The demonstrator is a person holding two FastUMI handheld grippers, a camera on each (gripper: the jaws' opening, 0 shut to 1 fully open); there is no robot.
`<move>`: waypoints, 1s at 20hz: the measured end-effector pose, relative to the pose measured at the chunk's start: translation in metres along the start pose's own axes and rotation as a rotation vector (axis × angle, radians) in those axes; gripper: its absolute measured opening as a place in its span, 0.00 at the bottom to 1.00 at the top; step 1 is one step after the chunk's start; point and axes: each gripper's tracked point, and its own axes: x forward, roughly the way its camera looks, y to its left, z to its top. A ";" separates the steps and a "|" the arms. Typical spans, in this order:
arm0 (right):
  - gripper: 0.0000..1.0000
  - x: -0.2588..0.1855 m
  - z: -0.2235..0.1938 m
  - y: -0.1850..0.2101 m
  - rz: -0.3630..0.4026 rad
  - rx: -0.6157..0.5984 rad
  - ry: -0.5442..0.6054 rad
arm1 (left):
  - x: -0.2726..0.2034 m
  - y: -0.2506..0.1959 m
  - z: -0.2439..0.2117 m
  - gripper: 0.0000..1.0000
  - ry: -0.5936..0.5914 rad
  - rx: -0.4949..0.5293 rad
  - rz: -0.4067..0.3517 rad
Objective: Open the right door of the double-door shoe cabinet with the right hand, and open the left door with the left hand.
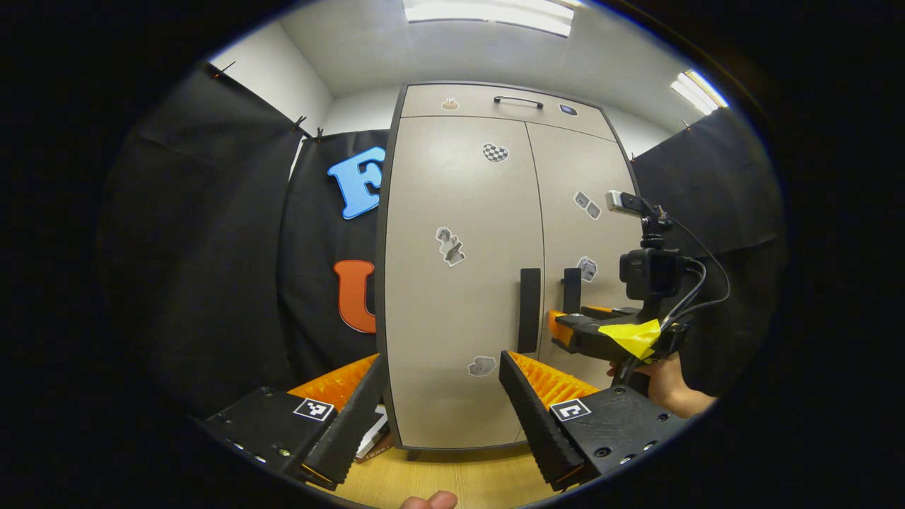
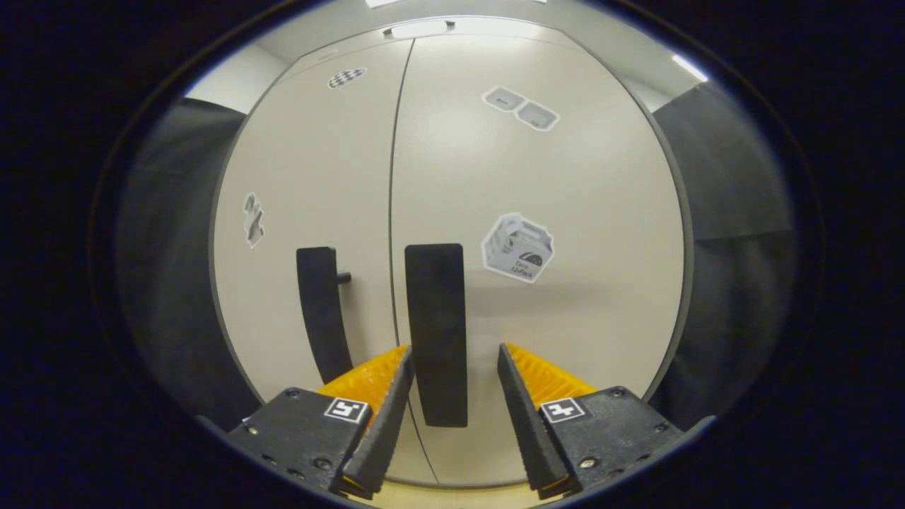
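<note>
Right gripper view: my right gripper (image 2: 452, 367) is spreading its fingers around the right door handle (image 2: 436, 332), not yet pinching. My left gripper (image 1: 442, 382) is also spread, facing the closed left door (image 1: 459, 283).

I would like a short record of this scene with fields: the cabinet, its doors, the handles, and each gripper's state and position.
cabinet: beige double-door shoe cabinet, stickers on its front
doors: left door and right door both closed
handles: two black vertical bars, left handle, right handle
right gripper: open, fingers either side of the right handle, not pressing
left gripper: open, farther back, facing the left door
</note>
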 end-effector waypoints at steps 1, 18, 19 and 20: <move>0.67 0.002 0.002 0.001 0.003 0.004 -0.015 | 0.001 0.001 0.000 0.95 -0.001 -0.002 0.001; 0.08 -0.016 0.002 0.009 0.084 -0.039 -0.024 | 0.002 -0.002 -0.004 0.95 -0.009 -0.007 0.002; 0.08 -0.019 0.002 0.009 0.096 -0.037 -0.023 | 0.000 -0.005 -0.004 0.95 -0.010 -0.008 -0.001; 0.08 -0.022 0.003 0.009 0.111 -0.034 -0.019 | -0.002 -0.009 -0.004 0.95 -0.009 -0.007 -0.004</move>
